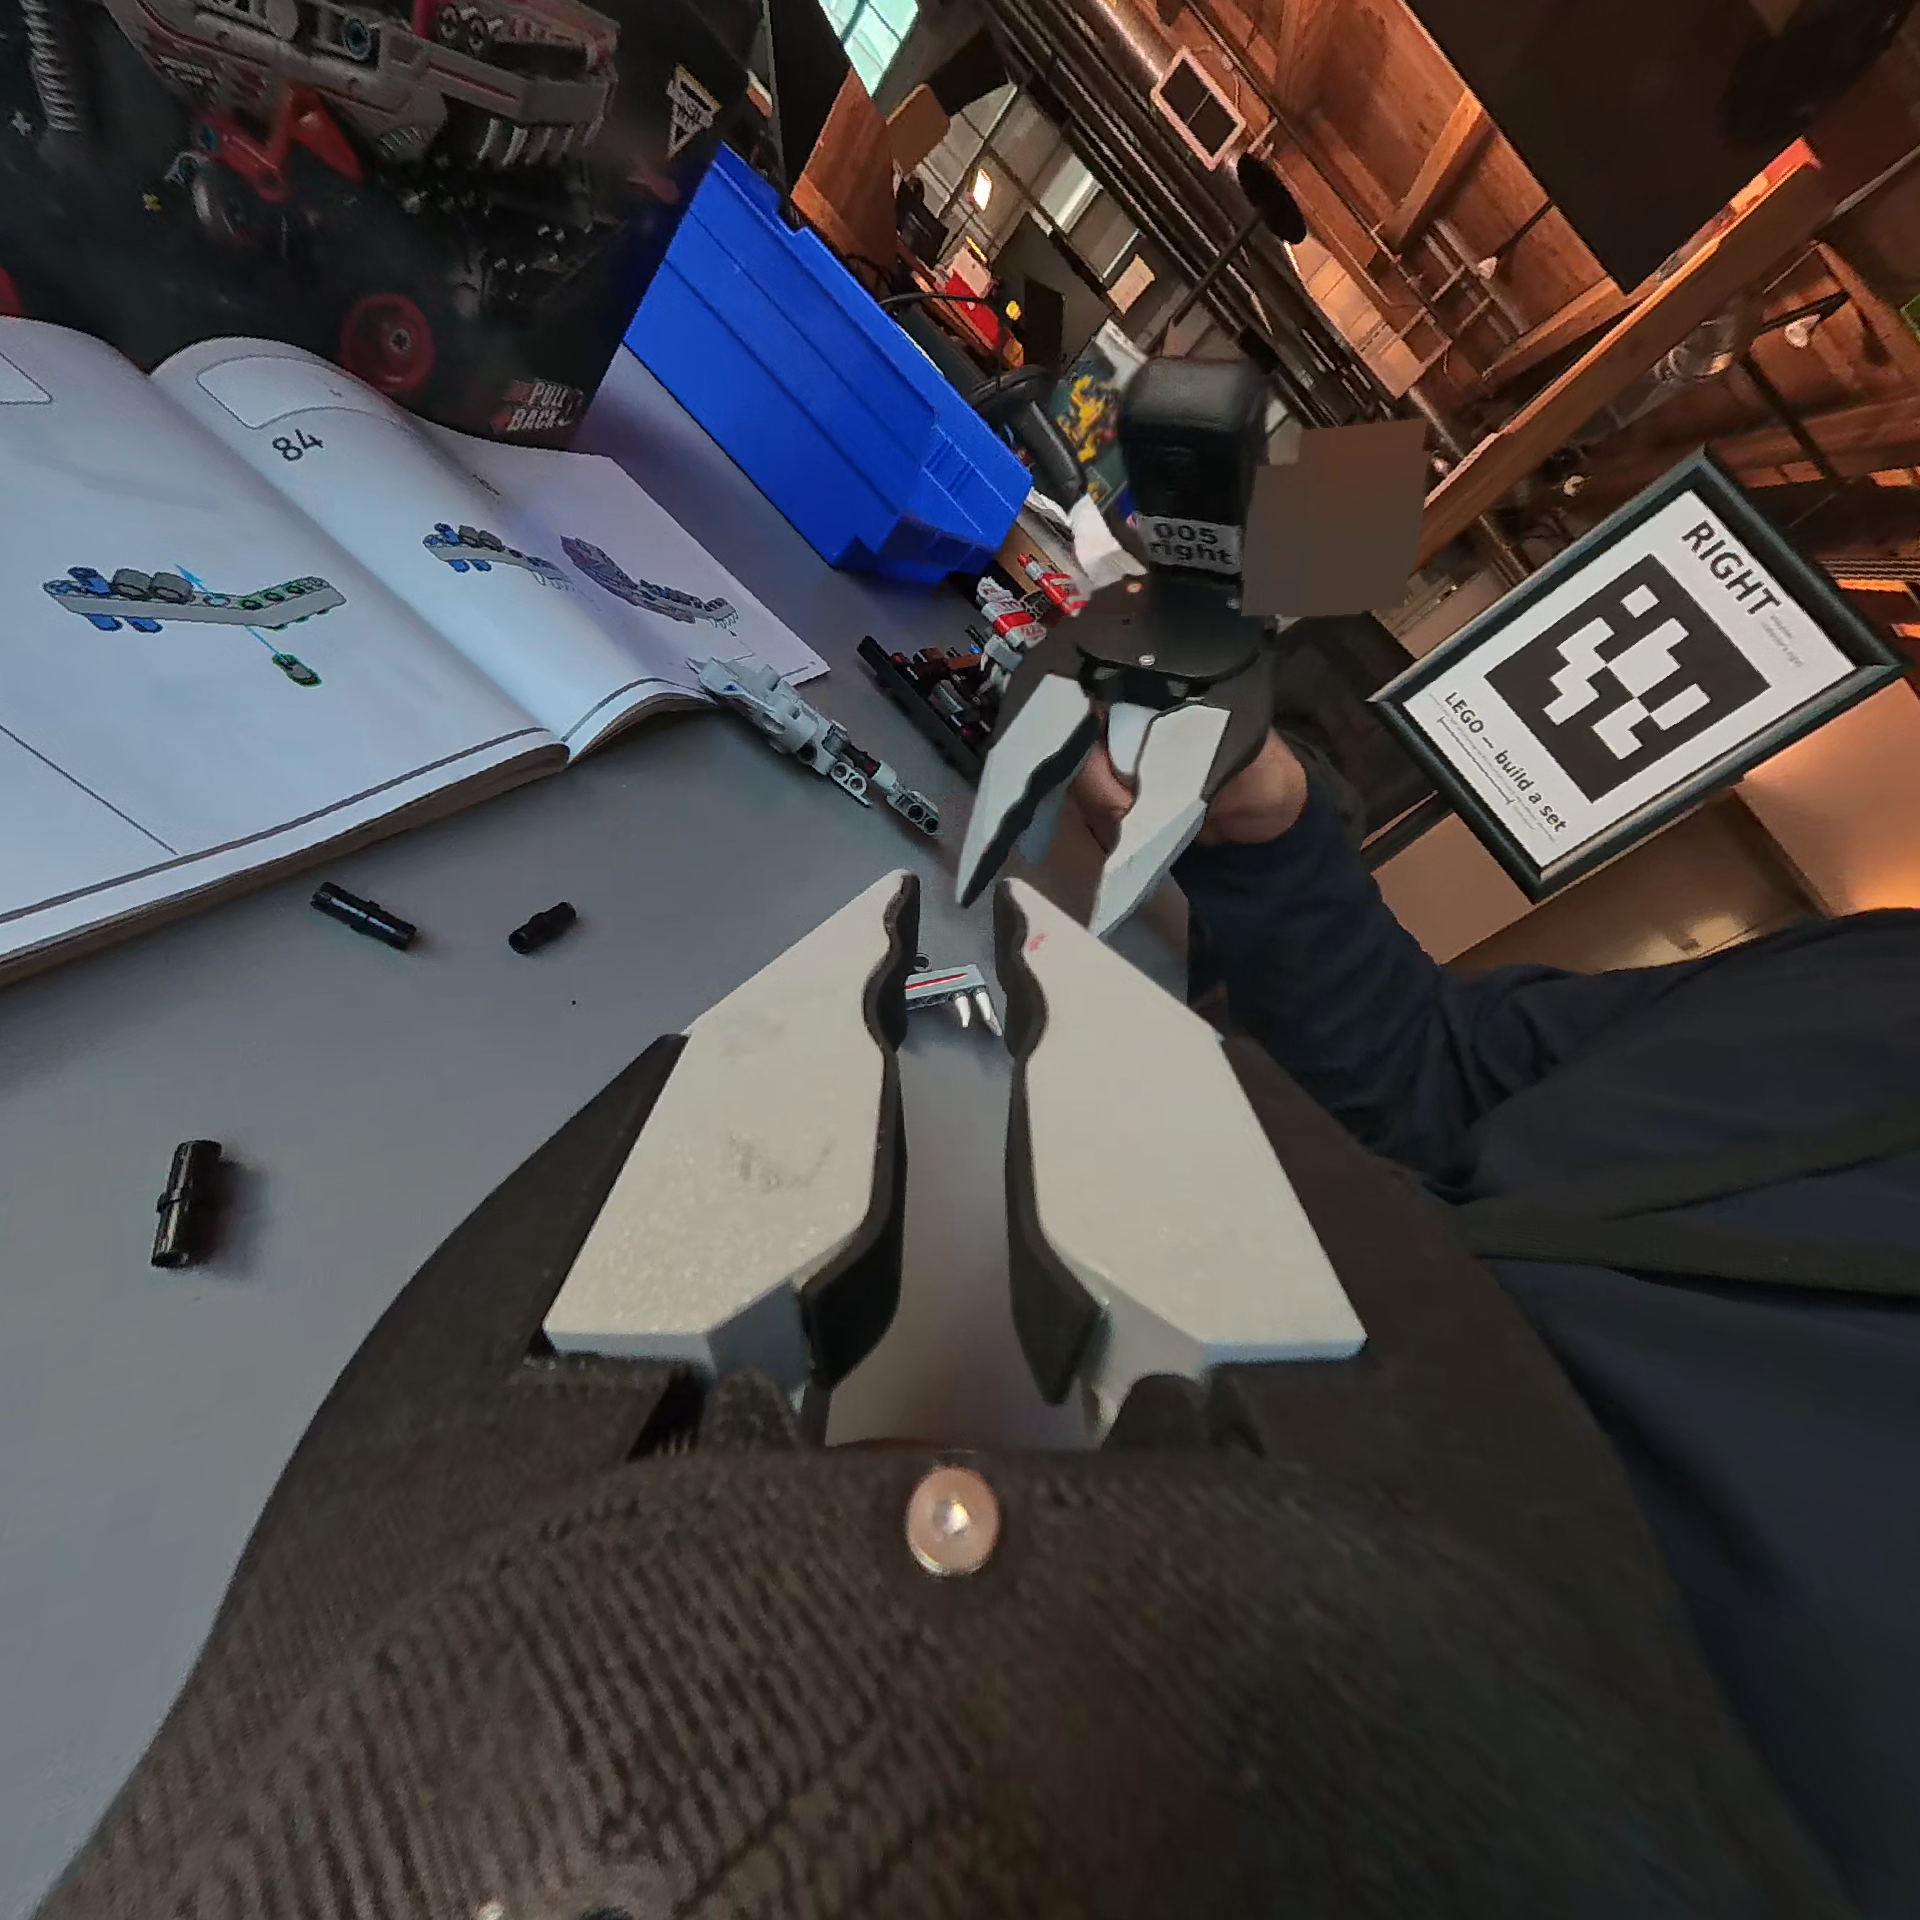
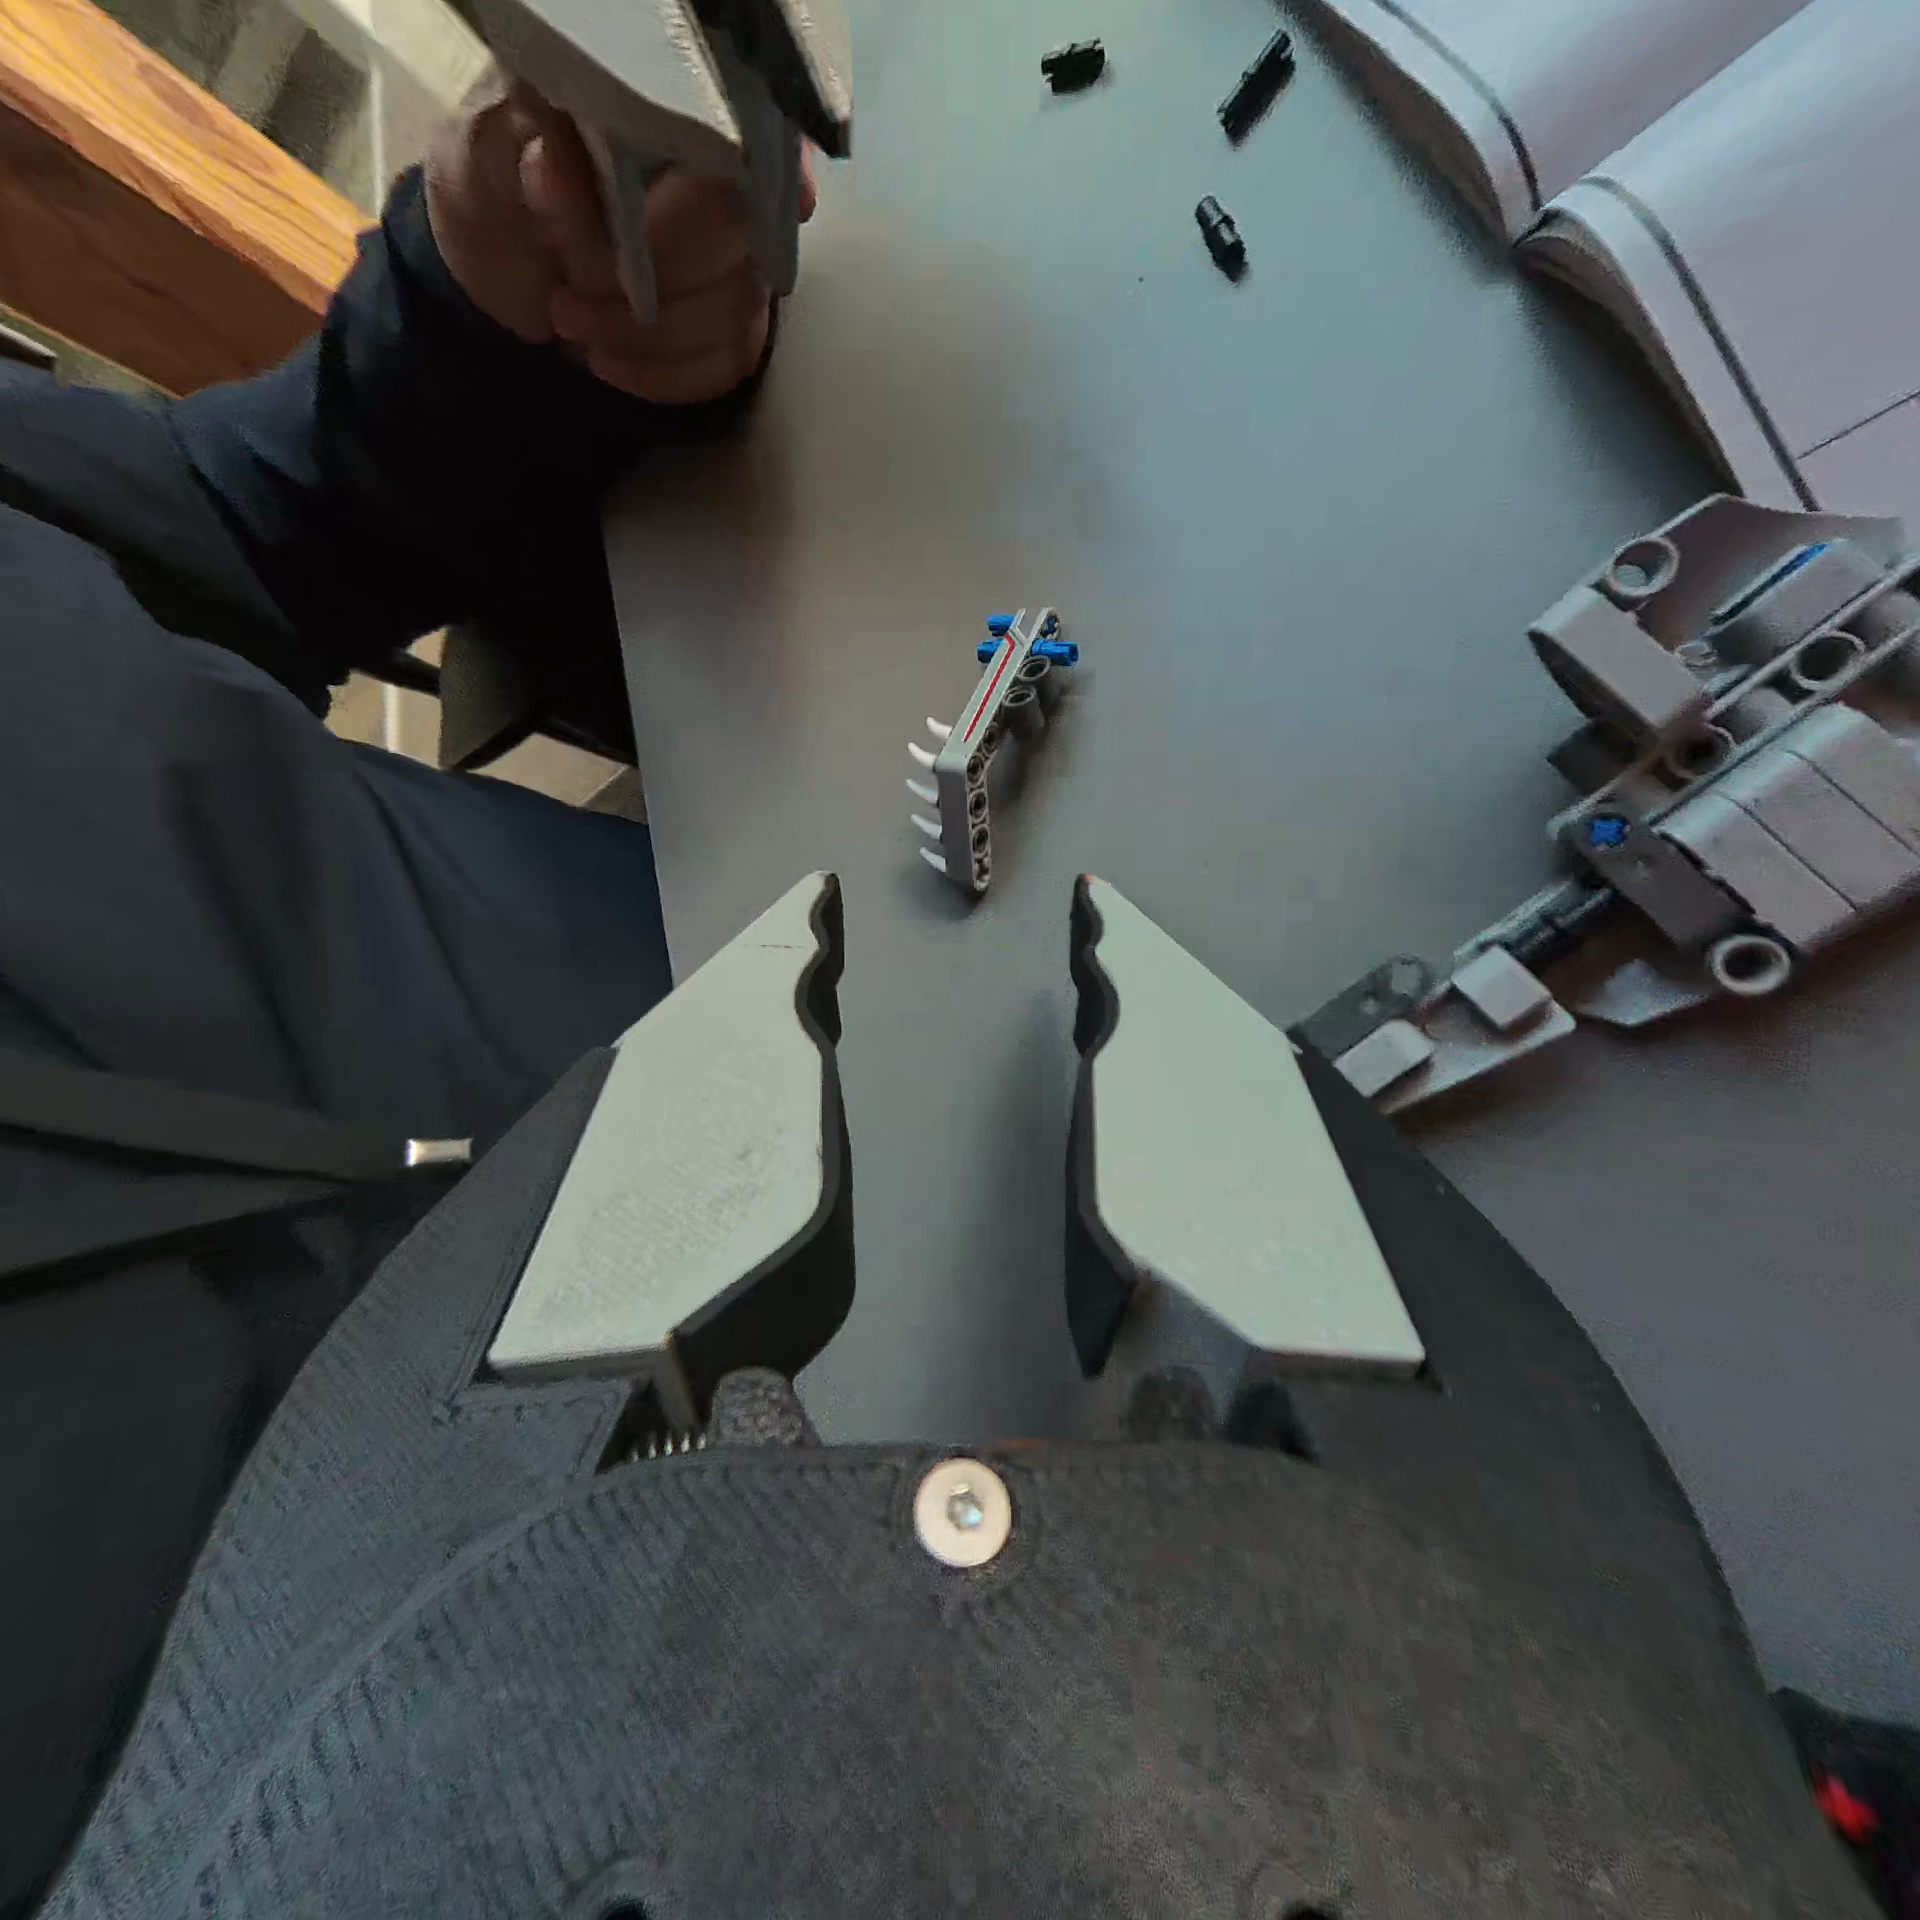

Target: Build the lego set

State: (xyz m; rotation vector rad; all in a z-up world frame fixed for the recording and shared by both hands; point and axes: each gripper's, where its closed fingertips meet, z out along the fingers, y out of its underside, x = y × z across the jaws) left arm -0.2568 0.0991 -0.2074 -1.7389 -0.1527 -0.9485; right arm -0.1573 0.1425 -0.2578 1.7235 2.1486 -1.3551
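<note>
Lego beam [image 2: 987, 753] lies on grey table [image 2: 1195, 436]; both jaws apart, empty.

The left hand-held gripper [image 1: 956, 914] has its jaws slightly parted, gripping nothing. Just beyond its tips, the right hand-held gripper [image 1: 1029, 914] tilts downward, jaws spread, empty, gripped by a dark-sleeved hand [image 1: 1257, 800].

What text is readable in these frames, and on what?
I won't transcribe writing, so these are only the things that bear it.
On the framed white sign: large print around a black square marker, legible.
On the white label of the right gripper: short, legible.
On the instruction booklet: a number, legible.
On the set box: logos, partly legible.
Right wrist view: none.
</note>
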